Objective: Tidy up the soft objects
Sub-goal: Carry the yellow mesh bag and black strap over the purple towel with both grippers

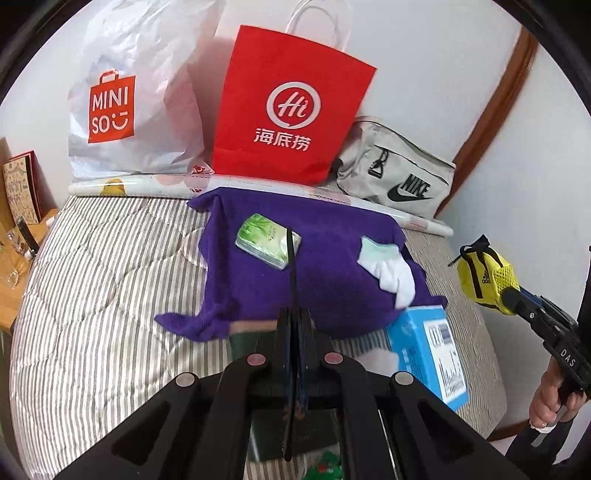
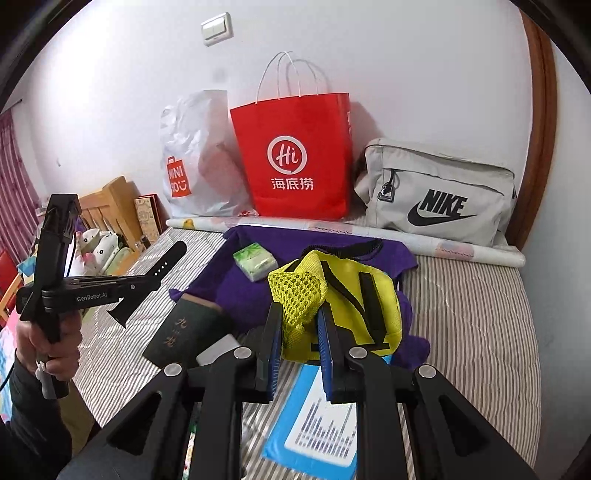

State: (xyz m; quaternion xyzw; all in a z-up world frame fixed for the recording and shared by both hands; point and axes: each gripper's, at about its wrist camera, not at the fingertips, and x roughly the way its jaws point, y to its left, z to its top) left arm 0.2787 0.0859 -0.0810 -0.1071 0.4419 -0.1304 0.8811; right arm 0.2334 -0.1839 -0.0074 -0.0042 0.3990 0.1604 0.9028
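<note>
White wall with a switch; striped bed; wooden headboard.

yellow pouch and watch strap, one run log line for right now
left gripper: shut on strap | right gripper: shut on pouch | both above bed

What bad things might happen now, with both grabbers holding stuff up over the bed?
1. The right gripper pinches only the mesh edge of the yellow bag, so the bag might slip out and drop.
2. The left gripper clamps a thin black strap that sticks out far; it could slide loose or catch on something.
3. The bag's dangling straps might snag the tissue pack or white sock on the purple cloth.
</note>
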